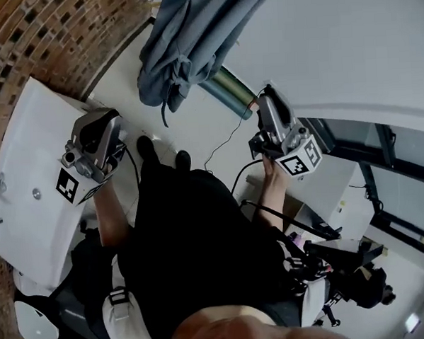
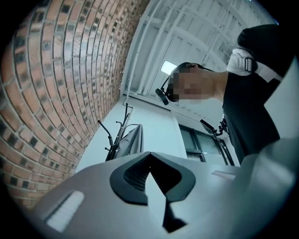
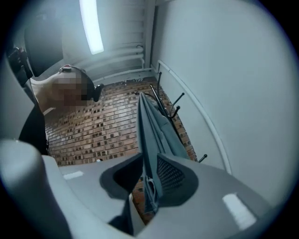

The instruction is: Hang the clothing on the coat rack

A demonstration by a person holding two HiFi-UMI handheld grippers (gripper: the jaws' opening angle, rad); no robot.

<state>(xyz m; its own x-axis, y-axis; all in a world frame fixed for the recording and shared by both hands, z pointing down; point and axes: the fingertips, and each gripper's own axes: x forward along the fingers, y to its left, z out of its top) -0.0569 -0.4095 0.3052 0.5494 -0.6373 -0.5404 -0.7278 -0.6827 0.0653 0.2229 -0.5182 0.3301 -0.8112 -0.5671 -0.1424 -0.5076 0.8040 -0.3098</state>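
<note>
The grey-blue garment (image 1: 180,43) hangs bunched on the coat rack (image 3: 164,101); the left claw (image 2: 152,173) is closed on nothing, the right claw (image 3: 145,184) stands slightly parted, seemingly clear of the cloth. Likely risk: a jaw snagging the dangling cord (image 1: 165,111) could drag it off the rack.

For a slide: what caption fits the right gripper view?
Grey-blue garment hangs on the coat rack before a brick wall, framed by the parted jaws of the right gripper.
</note>
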